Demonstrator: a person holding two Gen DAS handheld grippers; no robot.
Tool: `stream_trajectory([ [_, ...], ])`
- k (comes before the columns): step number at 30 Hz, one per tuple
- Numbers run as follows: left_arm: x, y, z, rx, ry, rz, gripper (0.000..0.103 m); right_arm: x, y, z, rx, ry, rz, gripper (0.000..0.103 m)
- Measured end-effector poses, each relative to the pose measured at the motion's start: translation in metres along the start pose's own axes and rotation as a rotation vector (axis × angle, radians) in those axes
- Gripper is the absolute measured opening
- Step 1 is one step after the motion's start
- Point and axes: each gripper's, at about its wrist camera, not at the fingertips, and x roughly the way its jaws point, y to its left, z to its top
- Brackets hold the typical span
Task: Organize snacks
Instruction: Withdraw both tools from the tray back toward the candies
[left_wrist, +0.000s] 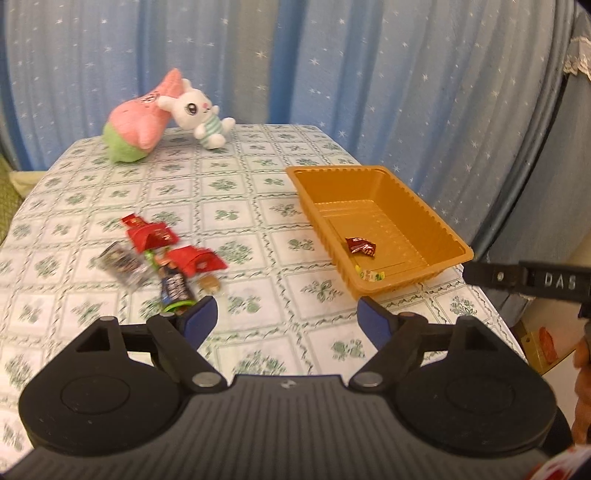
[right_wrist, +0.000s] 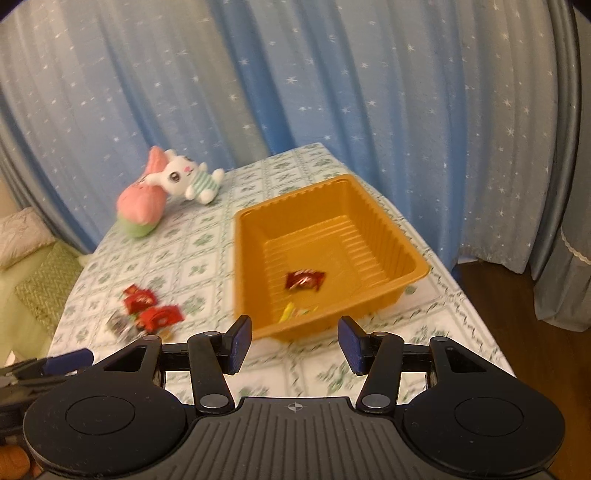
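Both grippers hung above the table (left_wrist: 258, 229) with nothing held. Your left gripper (left_wrist: 286, 319) had its jaws spread wide and empty; your right gripper (right_wrist: 295, 345) likewise had its jaws spread, with nothing between them.

The tray (left_wrist: 417, 206) served as landmark. Inside it lay one red candy (left_wrist: 361, 246) on the floor near the middle, and a small yellow-green sweet (left_wrist: 373, 274) against the near wall. The loose snacks lay in a pile (left_wrist: 166, 254) well to the left of the tray: red packets (left_wrist: 151, 234), a grey sachet (left_wrist: 120, 264), a dark bar (left_wrist: 176, 290) and a small brown sweet (left_wrist: 209, 283), overlapping or touching one another. Two plush toys (left_wrist: 162, 114) lay at the far edge of the table, left of the tray and well apart from it.

The step in hand appeared to be the next pick from the pile, which lay nearest your left gripper. You would have done best to take an outlying piece first, such as the dark bar at the near edge of the pile, rather than reaching into the overlap. Flat wrappers probably called for a low approach with the fingers straddling the narrow width, closing on a raised fold. The crinkled foil would likely slip, so a firm pinch before lifting seemed wise. Release low over the tray floor, clear of its wall.
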Motion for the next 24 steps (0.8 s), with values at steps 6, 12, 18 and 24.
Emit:
stream_trajectory([
  [6,-0.031,0.011,-0.014,-0.007,-0.015,0.026,0.084,-0.019,0.030,-0.023,-0.059,0.011,0.009,0.052],
  [12,-0.056,0.027,-0.027,-0.025,-0.027,0.061,0.084,-0.029,0.055,-0.041,-0.111,0.028,0.029,0.053],
  [18,-0.072,0.041,-0.040,-0.043,-0.032,0.086,0.084,-0.031,0.078,-0.052,-0.157,0.053,0.053,0.054],
  [24,-0.080,0.050,-0.045,-0.057,-0.035,0.105,0.084,-0.031,0.093,-0.060,-0.193,0.061,0.071,0.054],
])
